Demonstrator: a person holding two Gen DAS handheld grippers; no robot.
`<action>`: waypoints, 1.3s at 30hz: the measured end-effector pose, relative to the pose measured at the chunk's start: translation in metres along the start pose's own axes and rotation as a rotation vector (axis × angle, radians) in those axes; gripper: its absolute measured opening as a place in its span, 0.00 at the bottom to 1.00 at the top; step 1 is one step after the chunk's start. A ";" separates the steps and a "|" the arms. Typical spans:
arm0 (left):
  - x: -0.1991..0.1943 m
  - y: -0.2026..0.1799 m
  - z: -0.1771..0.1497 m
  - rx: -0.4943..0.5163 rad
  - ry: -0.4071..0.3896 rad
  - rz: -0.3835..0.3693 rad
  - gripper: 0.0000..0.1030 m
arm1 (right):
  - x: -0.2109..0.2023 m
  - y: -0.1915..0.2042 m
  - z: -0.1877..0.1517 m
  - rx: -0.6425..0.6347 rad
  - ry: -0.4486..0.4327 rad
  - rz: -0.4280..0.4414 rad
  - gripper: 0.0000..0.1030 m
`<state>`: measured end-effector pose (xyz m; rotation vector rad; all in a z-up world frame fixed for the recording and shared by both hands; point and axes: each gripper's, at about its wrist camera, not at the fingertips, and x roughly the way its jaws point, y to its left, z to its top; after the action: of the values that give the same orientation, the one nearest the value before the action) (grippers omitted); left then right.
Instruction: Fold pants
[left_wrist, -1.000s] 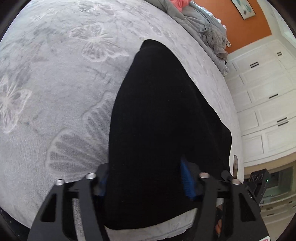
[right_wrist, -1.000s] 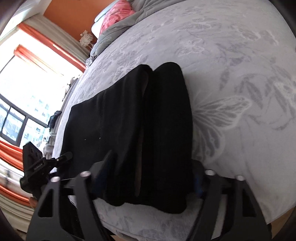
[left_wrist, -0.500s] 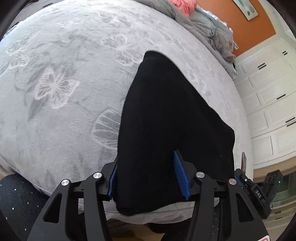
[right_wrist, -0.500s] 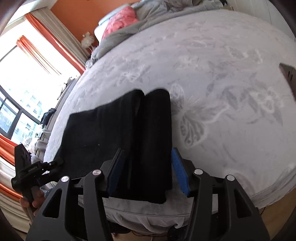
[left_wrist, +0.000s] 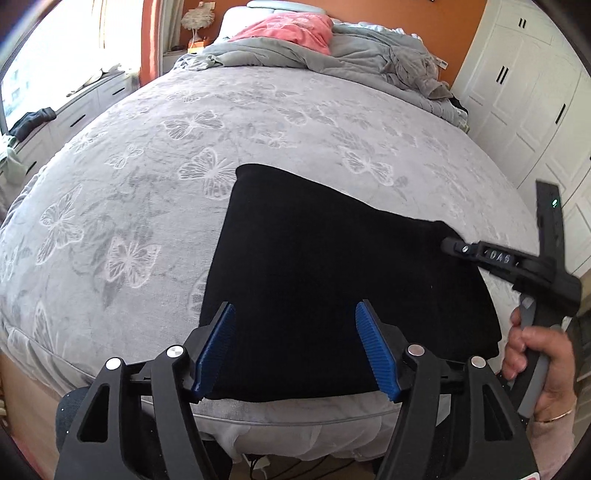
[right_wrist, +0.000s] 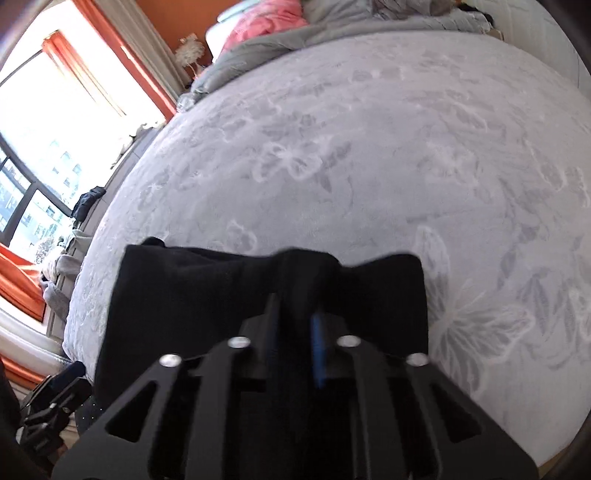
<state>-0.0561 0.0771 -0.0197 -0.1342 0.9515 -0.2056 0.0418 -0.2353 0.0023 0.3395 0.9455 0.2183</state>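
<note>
Pants (left_wrist: 332, 280): black, folded into a wide flat bundle, lay at the lower centre of the left wrist view, on the near edge of the bed.
Bed (left_wrist: 258, 122): covered by a grey blanket with a butterfly pattern, filling most of both views.
Left claw (left_wrist: 295, 345): spread wide, blue pads apart, hanging above the near edge of the pants and pinching nothing.
Right claw (right_wrist: 299, 314): pressed together on a raised fold of the pants at the lower centre of the right wrist view; the view was blurred.
Right hand (left_wrist: 539, 365): at the lower right of the left wrist view, wrapped around the claw's handle.
Bedding (left_wrist: 295, 40): rumpled grey duvet and a pink pillow at the top of the frame.
</note>
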 end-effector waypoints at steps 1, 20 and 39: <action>0.003 -0.001 -0.001 0.005 0.005 -0.001 0.63 | -0.015 0.005 0.006 -0.008 -0.036 0.018 0.06; 0.016 -0.015 -0.019 0.057 0.034 0.089 0.65 | -0.026 -0.001 -0.091 0.007 0.031 -0.031 0.48; 0.001 -0.006 -0.036 0.002 0.065 0.060 0.69 | -0.057 -0.018 -0.070 0.054 -0.043 0.024 0.56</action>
<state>-0.0857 0.0702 -0.0398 -0.0973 1.0182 -0.1568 -0.0479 -0.2576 0.0006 0.4039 0.9066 0.2075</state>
